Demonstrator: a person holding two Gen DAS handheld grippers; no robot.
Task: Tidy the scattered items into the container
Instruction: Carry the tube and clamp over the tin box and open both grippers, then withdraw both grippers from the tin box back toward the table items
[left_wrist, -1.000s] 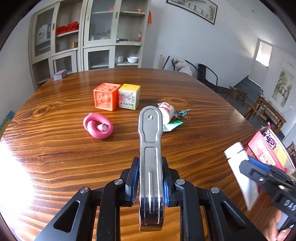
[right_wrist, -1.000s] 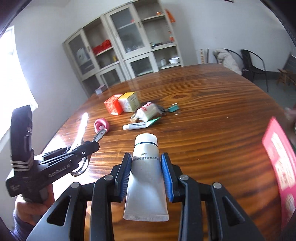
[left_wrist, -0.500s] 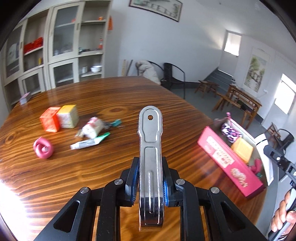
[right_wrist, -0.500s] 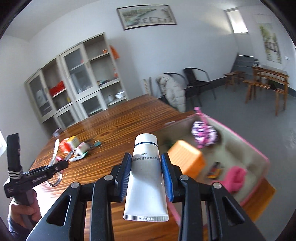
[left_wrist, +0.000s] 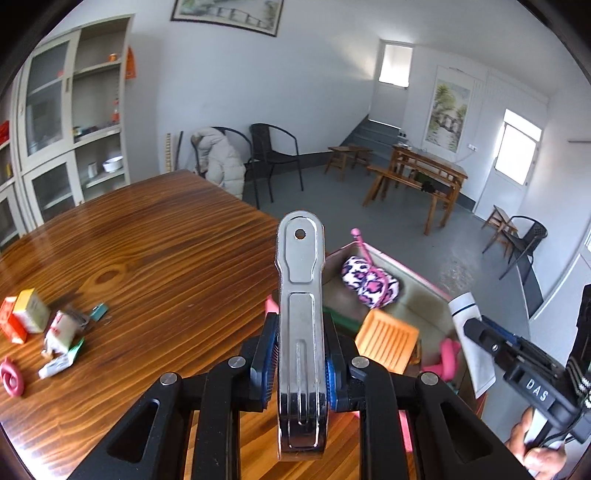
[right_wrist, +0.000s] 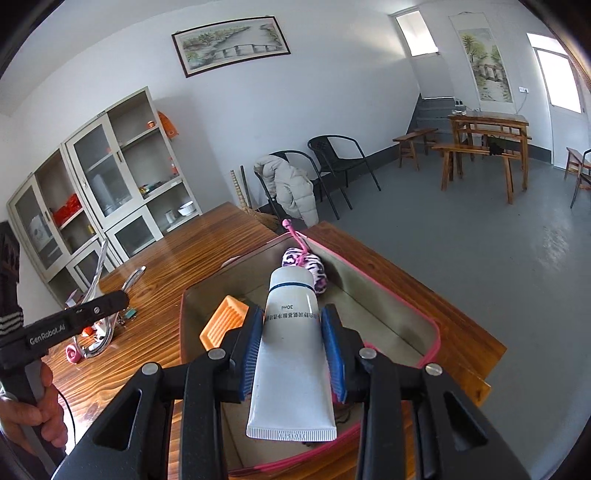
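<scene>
Left gripper (left_wrist: 300, 363) pinches a chrome metal tool handle (left_wrist: 301, 314) between its blue pads, the handle standing upright toward twelve o'clock with a small hole near its rounded tip. Right gripper (right_wrist: 293, 345) clamps a white squeeze tube (right_wrist: 291, 354), cap end pointing to twelve o'clock, over the open pink-rimmed container (right_wrist: 388, 295).

In the left wrist view, the container (left_wrist: 421, 280) sits at about two o'clock from the handle, at the table's edge. Inside it lie a pink leopard-print pouch (left_wrist: 369, 282), an orange ribbed soap dish (left_wrist: 386, 341) and a pink item (left_wrist: 447, 360). At four o'clock the right gripper with its tube enters the view, a hand (left_wrist: 537, 448) below it.

On the wooden table (left_wrist: 166, 251), around nine o'clock, the scattered items remain well apart from the container: an orange and a yellow box (left_wrist: 31, 310) side by side, a small packet (left_wrist: 61, 328), a green-capped tube (left_wrist: 61, 362), a teal binder clip (left_wrist: 99, 311) and a pink coil (left_wrist: 11, 376).
</scene>
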